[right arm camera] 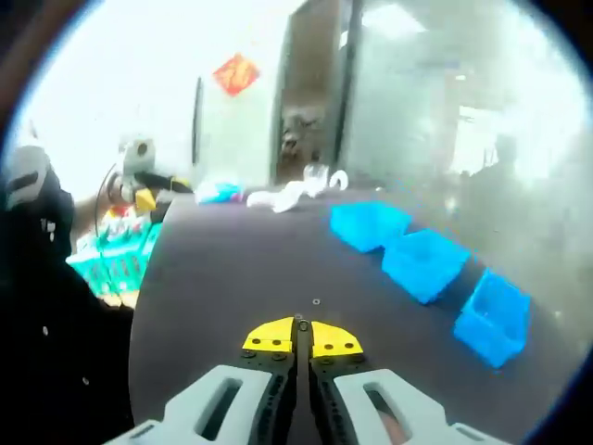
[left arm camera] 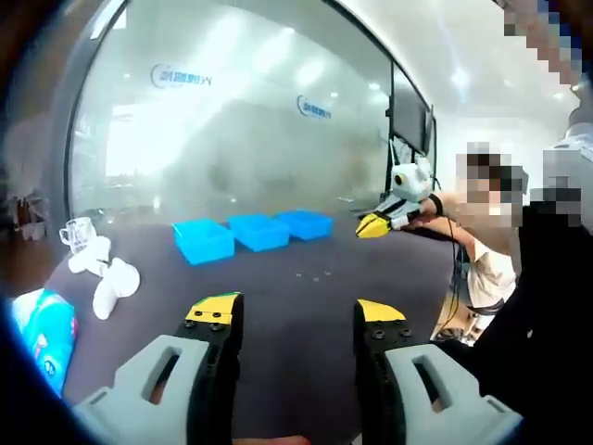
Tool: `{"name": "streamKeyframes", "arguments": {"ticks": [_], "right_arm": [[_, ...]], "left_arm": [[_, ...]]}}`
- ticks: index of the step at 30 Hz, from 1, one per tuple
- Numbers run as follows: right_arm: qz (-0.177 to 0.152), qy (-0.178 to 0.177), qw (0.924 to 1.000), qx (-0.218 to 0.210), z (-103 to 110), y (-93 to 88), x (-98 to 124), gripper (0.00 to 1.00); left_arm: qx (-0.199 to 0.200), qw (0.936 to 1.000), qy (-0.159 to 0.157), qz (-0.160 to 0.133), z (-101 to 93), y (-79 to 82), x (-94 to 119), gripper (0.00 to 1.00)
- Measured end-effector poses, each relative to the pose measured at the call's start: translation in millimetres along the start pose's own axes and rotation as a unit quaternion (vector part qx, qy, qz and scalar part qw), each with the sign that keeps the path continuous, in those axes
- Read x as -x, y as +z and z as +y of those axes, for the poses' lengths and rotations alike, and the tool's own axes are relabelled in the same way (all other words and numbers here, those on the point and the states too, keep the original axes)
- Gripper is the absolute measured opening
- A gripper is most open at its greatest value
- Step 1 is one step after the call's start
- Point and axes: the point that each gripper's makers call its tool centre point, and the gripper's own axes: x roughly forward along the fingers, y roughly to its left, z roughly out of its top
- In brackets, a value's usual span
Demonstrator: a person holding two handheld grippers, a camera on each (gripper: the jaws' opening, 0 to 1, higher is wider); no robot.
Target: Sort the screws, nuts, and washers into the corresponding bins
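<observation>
Left gripper view: left claw (left arm camera: 295, 320) spread wide above dark tabletop (left arm camera: 306, 297); three blue bins (left arm camera: 252, 233) far off; tiny specks (left arm camera: 320, 274) nearer, too small to identify. Right gripper view: right claw (right arm camera: 298, 337) pressed together, pinching nothing; bins (right arm camera: 424, 264) right.

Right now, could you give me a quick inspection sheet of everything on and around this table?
Surface: dark table, mostly bare.
Job's things: three blue bins in a row; tiny hardware pieces in front, kind not discernible.
Clutter: white objects, clear cup, blue packet at the table end.
Grippers: left gripper open, empty; right gripper shut, nothing visibly held.
Cables: dark cable beside a person.
Surroundings: frosted glass wall, dark screen.
</observation>
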Motion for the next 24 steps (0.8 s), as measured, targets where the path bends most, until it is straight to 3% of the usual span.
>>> {"name": "streamKeyframes", "arguments": {"ticks": [6, 16, 24], "right_arm": [[-0.071, -0.043, 0.9963, -0.025, -14, 13.5, 14, 0.01], [-0.124, -0.066, 0.9895, -0.035, -12, 33.5, 22, 0.01], [-0.147, -0.083, 0.9852, -0.031, -26, 60.6, 10, 0.01]], "left_arm": [[0.000, 1.0000, 0.003, -0.006, 0.7, 3.8, 0, 0.47], [-0.003, 0.9998, 0.014, -0.011, 3.7, 6.8, 3, 0.47], [0.003, 0.9996, 0.022, -0.017, 7.5, 8.9, 4, 0.47]]}}
